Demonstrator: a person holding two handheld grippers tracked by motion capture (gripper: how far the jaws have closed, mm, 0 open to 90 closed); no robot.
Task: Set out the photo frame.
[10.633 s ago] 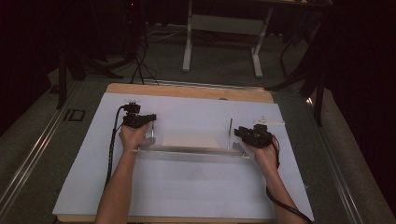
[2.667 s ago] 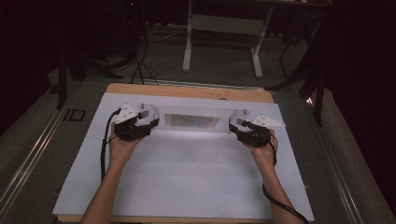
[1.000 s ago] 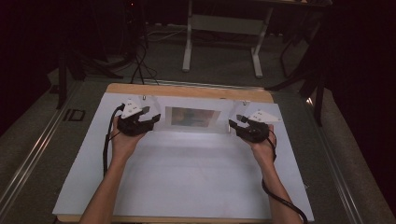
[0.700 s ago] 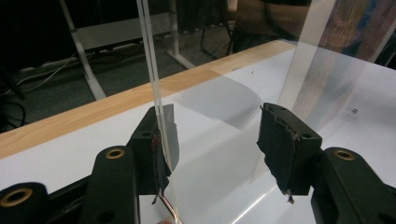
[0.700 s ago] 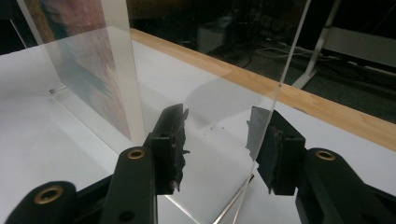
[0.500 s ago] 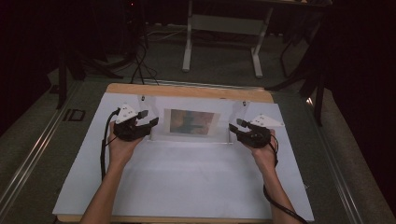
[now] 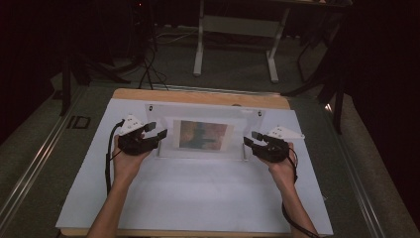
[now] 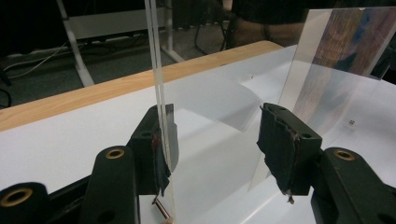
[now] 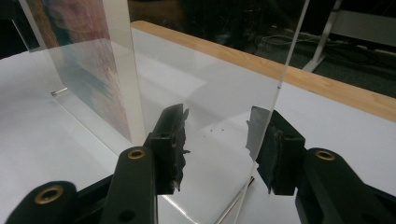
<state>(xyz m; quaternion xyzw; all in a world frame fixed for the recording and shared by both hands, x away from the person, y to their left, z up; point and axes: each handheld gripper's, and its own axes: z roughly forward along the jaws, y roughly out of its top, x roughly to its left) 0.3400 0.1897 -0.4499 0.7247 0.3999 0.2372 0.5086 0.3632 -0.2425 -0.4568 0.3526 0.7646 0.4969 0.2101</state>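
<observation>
on white mat (image 7: 198, 198): l gripper (image 7: 154, 133), r gripper (image 7: 250, 140) fingers wide (astride frame (image 7: 203, 135) edges).

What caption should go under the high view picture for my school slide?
Two hand-held grippers, left gripper and right gripper, flank a clear acrylic picture frame standing on a white table.

Both forearms are bare, no sleeves. Each hand holds a black gripper, the left gripper (image 7: 157, 132) and the right gripper (image 7: 251, 138), topped by a grey three-cornered plate, with brass-ringed screw holes, frayed black pads and a trailing black cable.
</observation>
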